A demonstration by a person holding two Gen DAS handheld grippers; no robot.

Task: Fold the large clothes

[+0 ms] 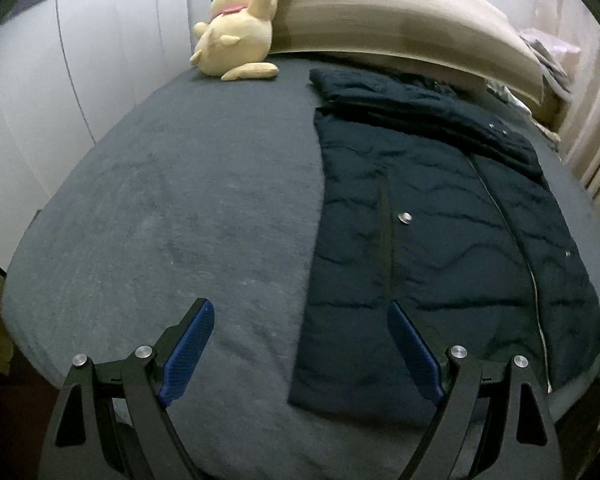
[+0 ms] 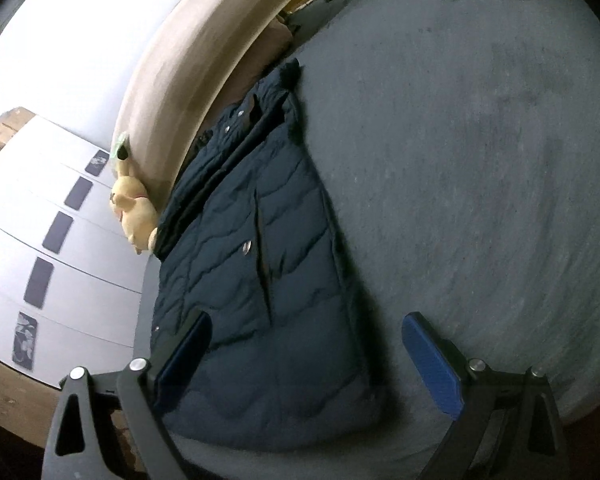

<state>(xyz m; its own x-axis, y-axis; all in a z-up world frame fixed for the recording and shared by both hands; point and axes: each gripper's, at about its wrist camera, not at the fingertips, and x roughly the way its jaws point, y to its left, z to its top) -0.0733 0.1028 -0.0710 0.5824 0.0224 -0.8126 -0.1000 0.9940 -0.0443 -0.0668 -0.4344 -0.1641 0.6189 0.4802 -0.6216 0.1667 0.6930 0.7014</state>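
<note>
Both-wide, left gripper [image 1: 300,344] and right gripper [image 2: 306,354] hover, angled down, over jacket [image 1: 428,216].

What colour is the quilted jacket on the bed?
Dark navy blue; the jacket shows best in the left wrist view.

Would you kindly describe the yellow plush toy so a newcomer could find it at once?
Start at the bed with the grey sheet and look to its beige headboard. The yellow plush toy leans against the headboard's end nearest the white wardrobe. It is the only bright thing there, unlike the dark quilted jacket.
</note>
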